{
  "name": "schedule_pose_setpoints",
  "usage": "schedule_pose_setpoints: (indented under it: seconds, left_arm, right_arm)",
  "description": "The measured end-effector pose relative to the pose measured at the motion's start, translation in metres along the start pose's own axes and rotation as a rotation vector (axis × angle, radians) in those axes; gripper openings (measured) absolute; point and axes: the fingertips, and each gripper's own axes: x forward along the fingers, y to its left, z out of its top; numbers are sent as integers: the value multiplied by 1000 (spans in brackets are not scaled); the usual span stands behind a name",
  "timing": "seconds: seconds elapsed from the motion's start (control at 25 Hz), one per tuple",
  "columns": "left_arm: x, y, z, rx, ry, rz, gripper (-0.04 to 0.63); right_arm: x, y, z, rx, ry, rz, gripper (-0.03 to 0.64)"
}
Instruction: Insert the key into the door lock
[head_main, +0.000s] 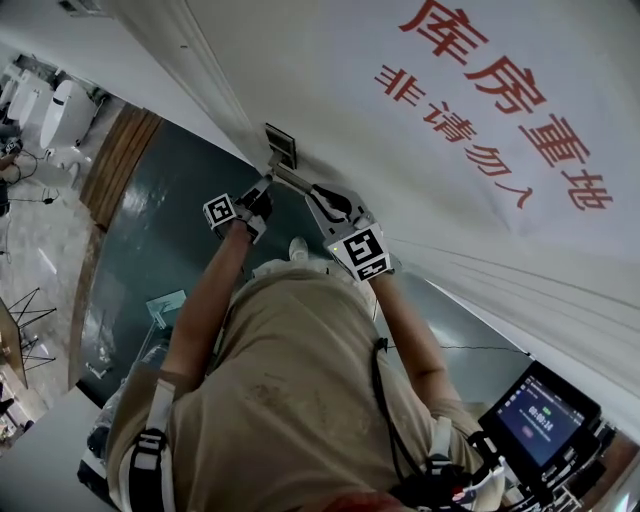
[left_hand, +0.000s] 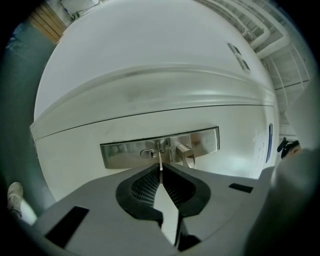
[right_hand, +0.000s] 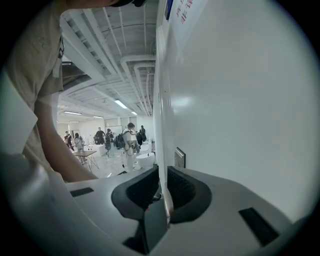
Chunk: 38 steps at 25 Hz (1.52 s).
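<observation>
A brushed-metal lock plate (left_hand: 120, 154) sits on the white door (left_hand: 150, 75), with an oval keyhole (left_hand: 148, 153) and a lever handle (left_hand: 185, 153). My left gripper (left_hand: 160, 171) is shut on a thin silver key (left_hand: 160, 162). The key's blade points at the plate and its tip is just right of the keyhole. In the head view the left gripper (head_main: 266, 184) is close under the lock plate (head_main: 281, 147). My right gripper (head_main: 314, 194) hovers beside it near the handle's end. In the right gripper view its jaws (right_hand: 161, 187) stand a narrow slit apart with nothing between them.
A white banner with red characters (head_main: 500, 90) hangs on the door. The dark green floor (head_main: 170, 220) lies below. A screen device (head_main: 540, 415) hangs at the person's right hip. Several people and tables (right_hand: 105, 140) stand far off in the hall.
</observation>
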Motion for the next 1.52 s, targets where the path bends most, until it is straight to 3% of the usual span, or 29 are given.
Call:
schedule_pose_setpoints:
  seconds: [0.12, 0.36, 0.64, 0.92, 1.52]
  left_arm:
    - [-2, 7, 8, -38, -32, 1, 35]
    - [4, 11, -1, -52, 15, 1, 35]
    - [1, 12, 2, -70, 2, -7, 35]
    - [4, 7, 0, -59, 27, -24, 35]
    - [2, 12, -6, -71, -2, -13, 35]
  right_arm:
    - [1, 0, 3, 1, -14, -4, 46]
    - [3, 2, -1, 24, -28, -20, 46]
    - [5, 3, -1, 38, -34, -29, 46]
    - [7, 0, -2, 39, -28, -32, 46]
    - [4, -1, -4, 40, -21, -35, 46]
